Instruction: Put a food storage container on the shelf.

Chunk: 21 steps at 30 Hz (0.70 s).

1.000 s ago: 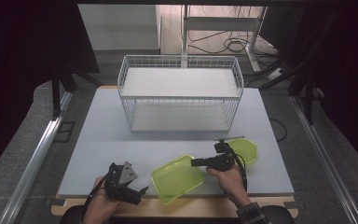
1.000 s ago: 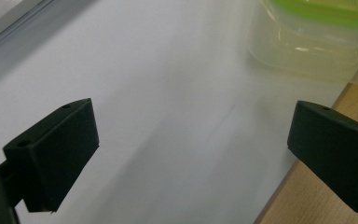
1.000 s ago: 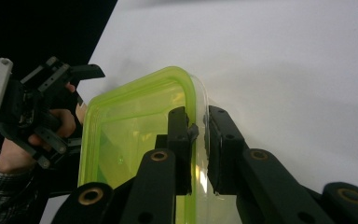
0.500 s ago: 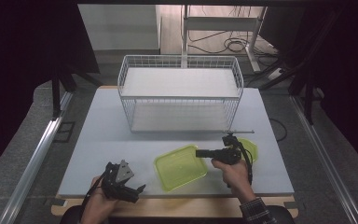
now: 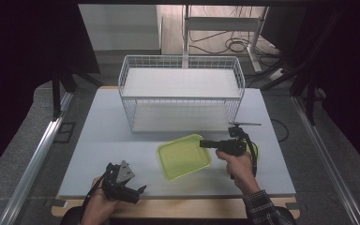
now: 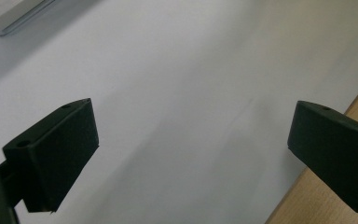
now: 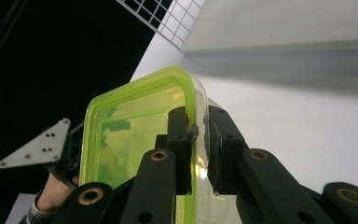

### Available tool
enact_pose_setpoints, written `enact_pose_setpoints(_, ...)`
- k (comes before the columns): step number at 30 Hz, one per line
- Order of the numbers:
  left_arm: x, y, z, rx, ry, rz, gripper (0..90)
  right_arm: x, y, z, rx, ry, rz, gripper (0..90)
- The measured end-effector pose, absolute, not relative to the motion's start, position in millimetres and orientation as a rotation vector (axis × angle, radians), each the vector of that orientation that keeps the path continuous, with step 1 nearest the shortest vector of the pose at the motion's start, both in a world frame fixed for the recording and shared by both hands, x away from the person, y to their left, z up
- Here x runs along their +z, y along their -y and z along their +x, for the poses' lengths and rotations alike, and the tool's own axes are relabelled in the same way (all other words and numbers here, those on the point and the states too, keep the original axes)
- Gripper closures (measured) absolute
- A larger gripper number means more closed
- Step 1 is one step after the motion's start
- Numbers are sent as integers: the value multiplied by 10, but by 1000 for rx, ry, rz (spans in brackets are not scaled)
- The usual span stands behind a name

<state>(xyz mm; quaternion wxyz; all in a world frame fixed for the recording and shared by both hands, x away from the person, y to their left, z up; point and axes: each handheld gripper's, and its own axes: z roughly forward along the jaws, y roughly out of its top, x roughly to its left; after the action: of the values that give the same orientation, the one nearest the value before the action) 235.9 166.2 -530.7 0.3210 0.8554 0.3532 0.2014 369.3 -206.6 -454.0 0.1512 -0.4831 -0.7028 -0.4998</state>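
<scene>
Green container lid (image 5: 183, 156) is clamped at its rim by right gripper (image 5: 205, 144), lifted; left gripper (image 5: 138, 191) is held open. Next: placement toward wire basket (image 5: 180, 96) is judged likely.

count on table (image 5: 98, 140): one white wire basket (image 5: 180, 93); one green-rimmed clear container (image 5: 183, 156), plus a second green item (image 5: 254, 150) partly hidden behind the right hand, kind unclear. two handheld grippers: left gripper (image 5: 133, 192), right gripper (image 5: 205, 144). one table, pale top with wooden edge.
</scene>
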Motion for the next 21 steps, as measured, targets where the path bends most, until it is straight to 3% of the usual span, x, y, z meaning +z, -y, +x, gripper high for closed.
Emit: enact_pose_setpoints(21, -5316, -1656, 2365, 529, -923, 2260, 15, -4040, 2031, 3919, -1541, 1978, -1370, 800)
